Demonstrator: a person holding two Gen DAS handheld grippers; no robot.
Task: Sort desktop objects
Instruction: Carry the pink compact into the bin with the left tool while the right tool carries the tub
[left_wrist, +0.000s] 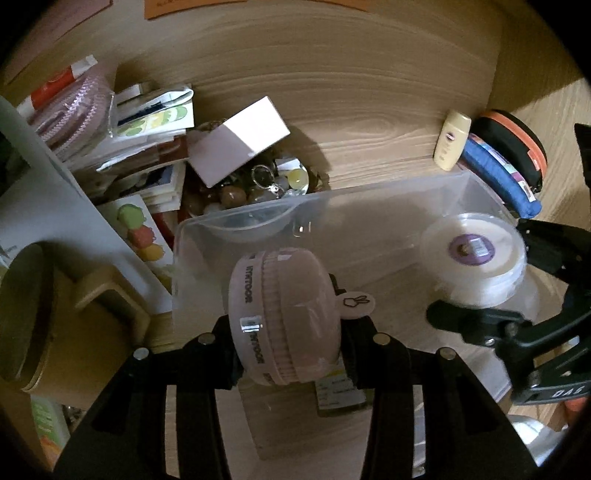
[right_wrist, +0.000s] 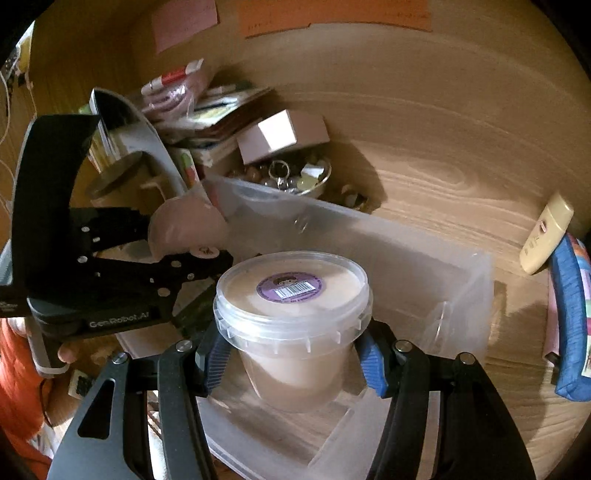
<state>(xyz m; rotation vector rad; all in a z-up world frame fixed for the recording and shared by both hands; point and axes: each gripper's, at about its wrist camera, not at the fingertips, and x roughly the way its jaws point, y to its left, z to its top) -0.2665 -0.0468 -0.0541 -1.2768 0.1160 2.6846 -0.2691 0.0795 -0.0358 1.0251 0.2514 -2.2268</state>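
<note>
My left gripper (left_wrist: 286, 354) is shut on a round pink case (left_wrist: 284, 317) with a bunny tag, held over the left part of a clear plastic bin (left_wrist: 369, 206). My right gripper (right_wrist: 291, 362) is shut on a clear lidded tub (right_wrist: 291, 295) with a purple barcode sticker, held over the same bin (right_wrist: 424, 258). The tub (left_wrist: 472, 254) and the right gripper (left_wrist: 517, 317) show at the right of the left wrist view. The left gripper (right_wrist: 177, 240) and the pink case (right_wrist: 184, 225) show at the left of the right wrist view.
A dish of beads and keys (left_wrist: 258, 184) with a white box (left_wrist: 240, 140) on it sits behind the bin. Stacked cards and packets (left_wrist: 140, 122) lie at the left. A cream bottle (left_wrist: 452, 140), a blue pouch (left_wrist: 498, 170) and an orange-rimmed black case (left_wrist: 517, 144) stand at the right.
</note>
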